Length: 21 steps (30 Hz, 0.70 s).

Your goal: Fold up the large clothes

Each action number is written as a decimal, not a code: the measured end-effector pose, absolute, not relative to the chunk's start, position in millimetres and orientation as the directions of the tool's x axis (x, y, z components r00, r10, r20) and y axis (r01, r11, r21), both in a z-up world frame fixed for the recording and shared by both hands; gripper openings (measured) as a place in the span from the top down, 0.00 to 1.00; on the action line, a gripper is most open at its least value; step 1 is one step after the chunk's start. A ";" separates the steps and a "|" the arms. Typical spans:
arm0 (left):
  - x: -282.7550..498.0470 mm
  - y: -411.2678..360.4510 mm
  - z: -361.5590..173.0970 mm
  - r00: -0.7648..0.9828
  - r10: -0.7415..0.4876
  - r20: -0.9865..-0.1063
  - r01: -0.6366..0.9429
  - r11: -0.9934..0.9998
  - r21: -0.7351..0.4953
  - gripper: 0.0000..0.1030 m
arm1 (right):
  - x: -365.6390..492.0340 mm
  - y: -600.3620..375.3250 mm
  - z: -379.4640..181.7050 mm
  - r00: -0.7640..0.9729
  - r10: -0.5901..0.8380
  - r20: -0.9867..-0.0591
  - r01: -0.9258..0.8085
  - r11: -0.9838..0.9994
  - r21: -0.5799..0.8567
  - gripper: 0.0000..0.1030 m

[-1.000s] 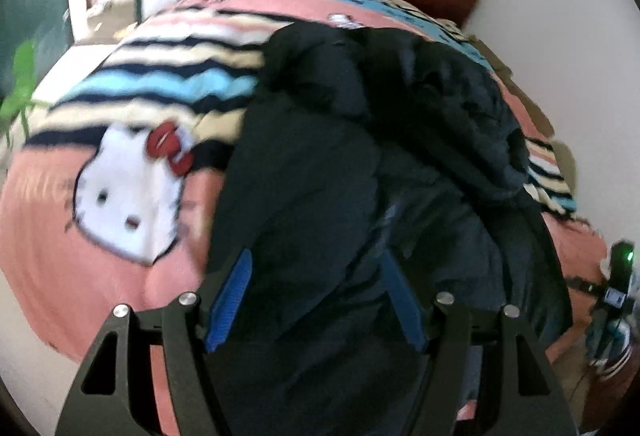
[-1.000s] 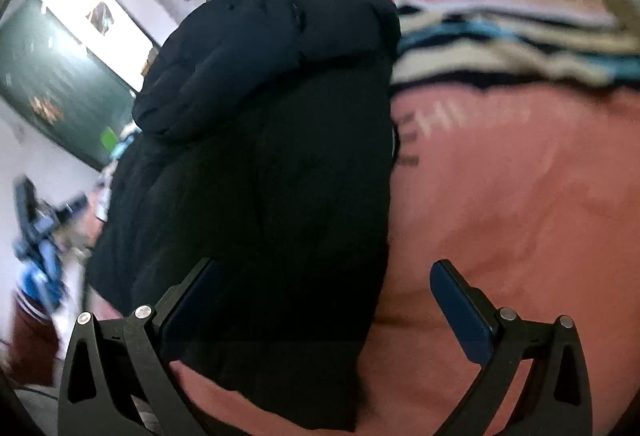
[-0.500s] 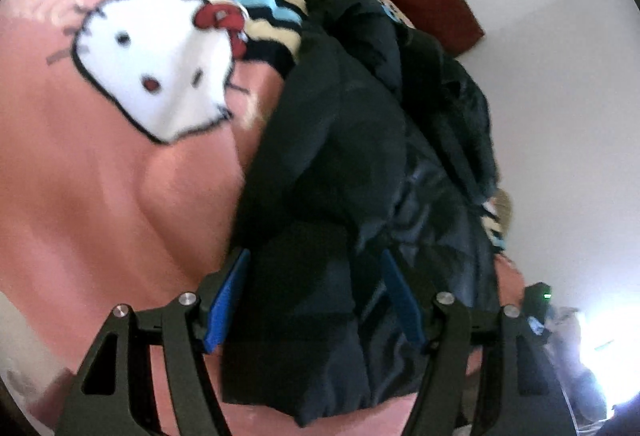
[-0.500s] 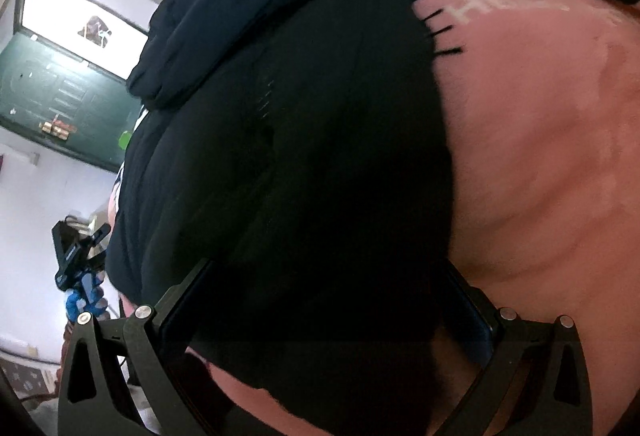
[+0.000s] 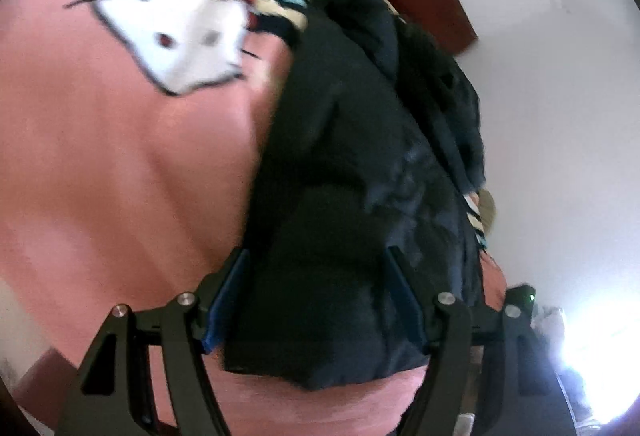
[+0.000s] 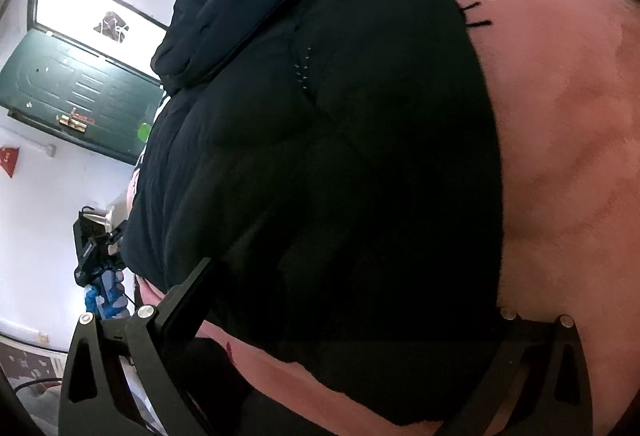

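Lying on the pink blanket (image 5: 120,175) on the bed, black jacket (image 5: 340,175) sits bunched lengthwise. Left gripper (image 5: 316,296) spread wide, fingers straddling the jacket's near hem. Right gripper (image 6: 352,300) also wide apart over that hem, right finger hidden by fabric

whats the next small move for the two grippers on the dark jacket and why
Probably close both grippers on the jacket's near hem. The left gripper and right gripper both stand open with their fingers straddling the bottom edge of the dark jacket, which lies on the pink blanket; nothing is gripped yet, so a fold cannot start.
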State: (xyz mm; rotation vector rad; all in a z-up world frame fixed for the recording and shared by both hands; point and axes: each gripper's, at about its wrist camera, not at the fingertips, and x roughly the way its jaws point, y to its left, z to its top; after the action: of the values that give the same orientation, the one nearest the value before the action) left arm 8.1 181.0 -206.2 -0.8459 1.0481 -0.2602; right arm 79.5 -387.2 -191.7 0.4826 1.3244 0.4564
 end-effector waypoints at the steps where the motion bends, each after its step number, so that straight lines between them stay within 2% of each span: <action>1: 8.1 185.7 -208.1 0.503 -0.559 -0.659 -0.201 0.666 -0.718 0.35 | 79.6 -390.2 -192.2 0.188 0.574 -0.797 -0.038 0.815 0.579 0.02; 3: 7.7 187.2 -215.9 0.482 -0.577 -0.659 -0.212 0.653 -0.727 0.35 | 81.2 -390.3 -193.0 0.189 0.577 -0.795 -0.032 0.813 0.582 0.03; 7: 4.6 170.0 -234.1 0.434 -0.677 -0.595 -0.202 0.571 -0.796 0.35 | 82.1 -383.2 -197.1 0.167 0.567 -0.807 -0.044 0.822 0.568 0.03; 11: 8.1 160.5 -228.9 0.465 -0.745 -0.478 -0.169 0.455 -0.874 0.35 | 84.0 -378.1 -200.2 0.145 0.568 -0.810 -0.049 0.822 0.568 0.03; 16: 23.1 155.1 -207.6 0.481 -0.768 -0.423 -0.097 0.432 -0.897 0.35 | 88.8 -378.6 -194.7 0.154 0.650 -0.744 -0.038 0.756 0.653 0.03; 19: 25.7 151.0 -208.8 0.467 -0.753 -0.464 -0.106 0.473 -0.875 0.35 | 87.5 -384.9 -196.1 0.172 0.678 -0.715 -0.015 0.727 0.686 0.12; 21: 21.8 149.6 -216.5 0.458 -0.741 -0.490 -0.133 0.488 -0.862 0.35 | 83.8 -389.7 -203.2 0.165 0.675 -0.719 0.013 0.728 0.686 0.25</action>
State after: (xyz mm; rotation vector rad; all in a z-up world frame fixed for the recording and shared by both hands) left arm 21.8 149.6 -216.5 -1.0156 1.0511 -0.4674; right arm 83.8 -389.7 -203.2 0.6341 1.3381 0.5195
